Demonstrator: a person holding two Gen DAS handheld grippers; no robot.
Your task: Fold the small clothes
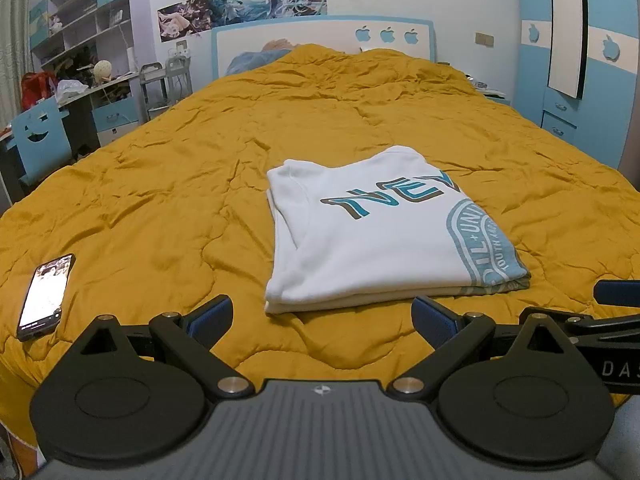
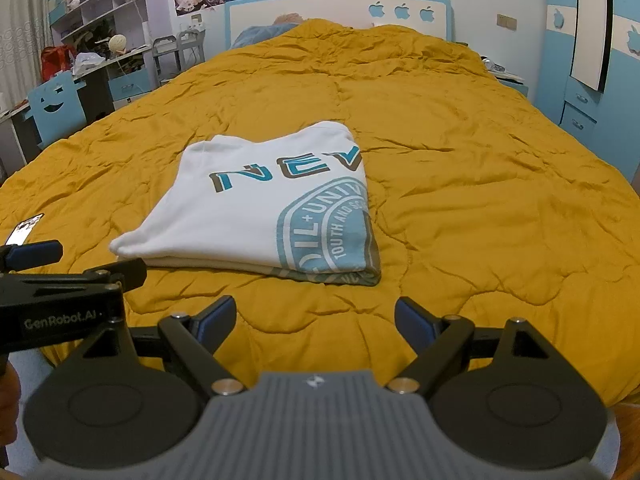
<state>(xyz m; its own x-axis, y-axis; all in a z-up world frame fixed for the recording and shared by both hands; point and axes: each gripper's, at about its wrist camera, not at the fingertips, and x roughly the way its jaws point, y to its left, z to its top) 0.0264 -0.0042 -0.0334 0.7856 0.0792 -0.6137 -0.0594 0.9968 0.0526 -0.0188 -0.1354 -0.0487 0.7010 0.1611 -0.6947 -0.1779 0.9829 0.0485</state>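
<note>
Folded white shirt (image 1: 372, 232) on the orange quilt (image 1: 160, 184): straight ahead of left gripper (image 1: 322, 318), ahead-left of right gripper (image 2: 315, 316). Both grippers' fingers spread, holding nothing; left looks nearer. Long axis unclear.

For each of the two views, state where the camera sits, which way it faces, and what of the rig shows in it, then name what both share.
Left wrist: rides the left tool, facing up the bed at the folded white T-shirt; its open fingers frame the shot, with the right tool at the right edge.
Right wrist: rides the right tool, same heading, shirt left of centre; the left tool intrudes at the left edge.
Shared: the shirt, the mustard quilt, the phone, the headboard.
</note>
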